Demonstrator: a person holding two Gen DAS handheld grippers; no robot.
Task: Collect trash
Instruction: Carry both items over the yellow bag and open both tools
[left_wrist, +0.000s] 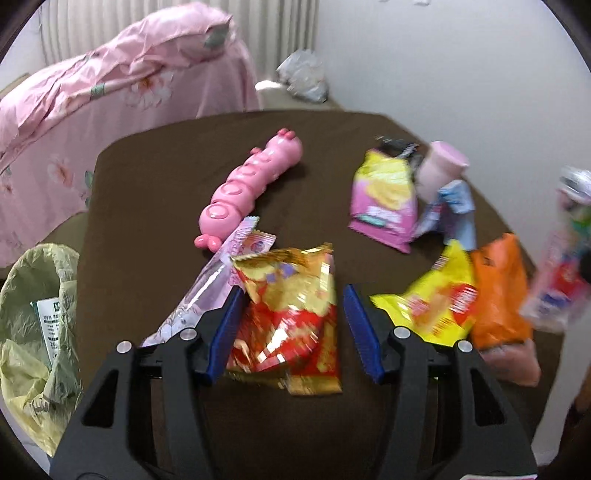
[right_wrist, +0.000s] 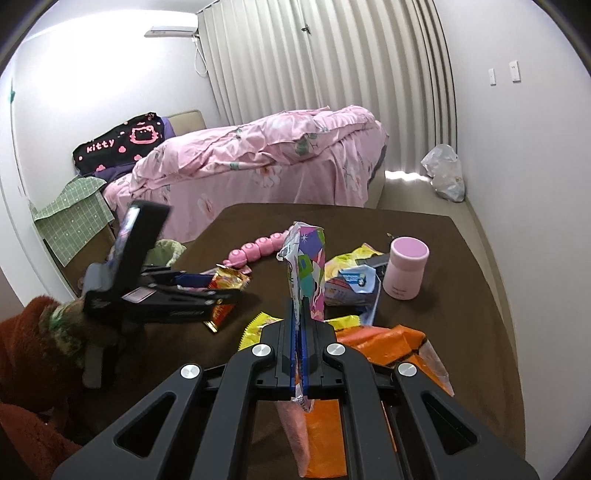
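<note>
Brown table: L fingers apart round red-gold packet, maybe touching; R fingers clamped on wrapper.

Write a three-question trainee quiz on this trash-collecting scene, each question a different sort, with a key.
1. True or false: the right gripper is shut on a colourful wrapper.
2. Which lies between the open left gripper's fingers? A) pink toy B) red-and-gold snack bag C) pink cup
3. Fill in: the green trash bag sits beside the table's ____ edge in the left wrist view.

Key: 1 true; 2 B; 3 left.
</note>
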